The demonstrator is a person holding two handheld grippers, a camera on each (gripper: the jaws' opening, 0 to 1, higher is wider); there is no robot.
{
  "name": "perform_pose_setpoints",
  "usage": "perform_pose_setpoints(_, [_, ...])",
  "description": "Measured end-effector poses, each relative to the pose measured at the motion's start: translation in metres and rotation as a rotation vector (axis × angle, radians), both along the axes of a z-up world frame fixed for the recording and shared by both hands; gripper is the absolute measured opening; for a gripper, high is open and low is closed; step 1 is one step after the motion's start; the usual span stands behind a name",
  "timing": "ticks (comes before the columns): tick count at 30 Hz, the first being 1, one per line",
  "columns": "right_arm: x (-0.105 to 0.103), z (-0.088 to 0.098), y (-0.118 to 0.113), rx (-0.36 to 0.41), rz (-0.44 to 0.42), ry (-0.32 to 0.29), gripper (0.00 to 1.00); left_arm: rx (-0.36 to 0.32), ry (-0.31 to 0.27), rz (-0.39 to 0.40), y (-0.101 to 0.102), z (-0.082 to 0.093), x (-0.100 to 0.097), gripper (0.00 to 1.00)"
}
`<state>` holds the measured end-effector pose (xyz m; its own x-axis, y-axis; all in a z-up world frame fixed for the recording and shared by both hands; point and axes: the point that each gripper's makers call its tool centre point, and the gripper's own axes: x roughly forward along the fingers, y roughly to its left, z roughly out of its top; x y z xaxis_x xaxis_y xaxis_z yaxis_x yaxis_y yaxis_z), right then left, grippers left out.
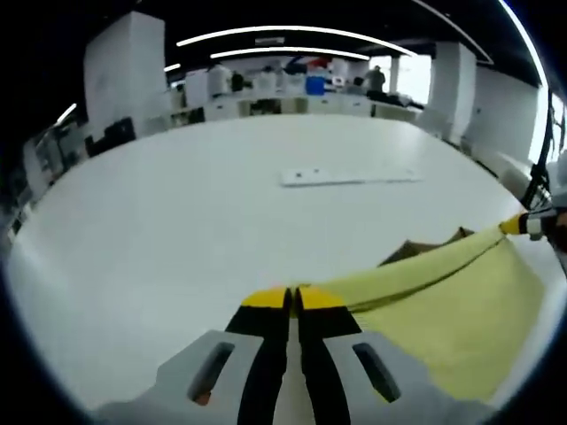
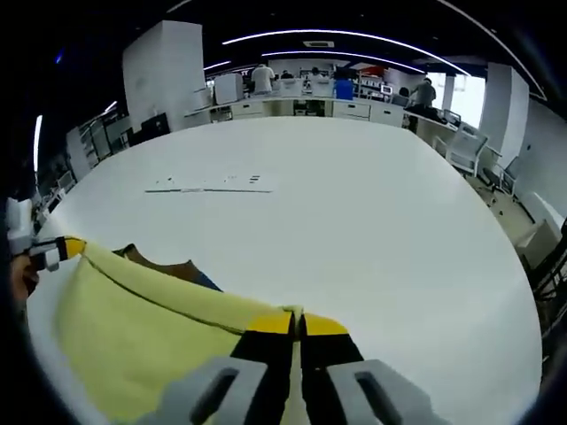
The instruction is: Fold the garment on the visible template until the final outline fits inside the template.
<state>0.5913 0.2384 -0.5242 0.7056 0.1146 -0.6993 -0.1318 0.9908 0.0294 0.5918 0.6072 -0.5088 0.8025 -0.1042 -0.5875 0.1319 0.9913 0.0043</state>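
Observation:
A pale yellow garment [image 1: 443, 310] hangs stretched between the two grippers above a white table [image 1: 221, 204]. My left gripper [image 1: 293, 299] is shut on one end of its top edge. The taut edge runs to the right gripper [image 1: 523, 225], seen at the right rim. In the right gripper view my right gripper [image 2: 297, 320] is shut on the garment [image 2: 142, 336], and the left gripper [image 2: 62, 250] holds the far end at the left. A brown template [image 1: 423, 248] peeks out behind the cloth, also visible as a brown template [image 2: 164, 266] with a blue edge in the right gripper view.
A thin white strip [image 1: 350, 177] with marks lies flat on the table beyond the garment, seen again as the strip [image 2: 208, 186]. Desks, cabinets and people [image 2: 262, 78] stand at the far end of the room. Chairs [image 2: 461, 146] stand along the table's right side.

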Motion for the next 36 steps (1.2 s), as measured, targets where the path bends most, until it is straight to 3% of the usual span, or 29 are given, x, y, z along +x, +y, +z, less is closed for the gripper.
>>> perform_pose_setpoints(6, [-0.001, -0.009, 0.001, 0.01, -0.001, 0.028, 0.0, 0.019, 0.006, -0.02, 0.0, -0.008, 0.006, 0.0])
perform_pose_setpoints(11, [-0.001, -0.004, 0.0, 0.04, -0.005, 0.018, 0.01, 0.044, -0.018, -0.09, -0.004, -0.006, 0.005, 0.03])
perform_pose_setpoints(17, [-0.008, 0.012, 0.003, 0.047, 0.087, -0.017, 0.18, 0.044, -0.069, -0.256, -0.019, 0.008, 0.0, 0.24])
perform_pose_setpoints(22, [-0.017, 0.018, 0.003, -0.046, 0.229, -0.048, 0.2, 0.095, -0.077, -0.408, -0.024, 0.008, -0.012, 0.29])
perform_pose_setpoints(27, [-0.021, 0.008, 0.004, -0.079, 0.267, -0.041, 0.21, 0.169, -0.024, -0.432, -0.015, -0.012, -0.018, 0.3])
perform_pose_setpoints(30, [-0.017, 0.004, 0.006, -0.102, 0.29, -0.051, 0.21, 0.168, -0.036, -0.423, -0.016, -0.014, -0.016, 0.32])
perform_pose_setpoints(33, [-0.01, 0.002, 0.006, -0.182, 0.316, -0.087, 0.21, 0.198, -0.074, -0.416, -0.016, -0.013, -0.008, 0.36])
perform_pose_setpoints(36, [-0.003, 0.002, 0.011, -0.172, 0.315, -0.115, 0.2, 0.204, -0.096, -0.398, -0.016, -0.011, 0.001, 0.38])
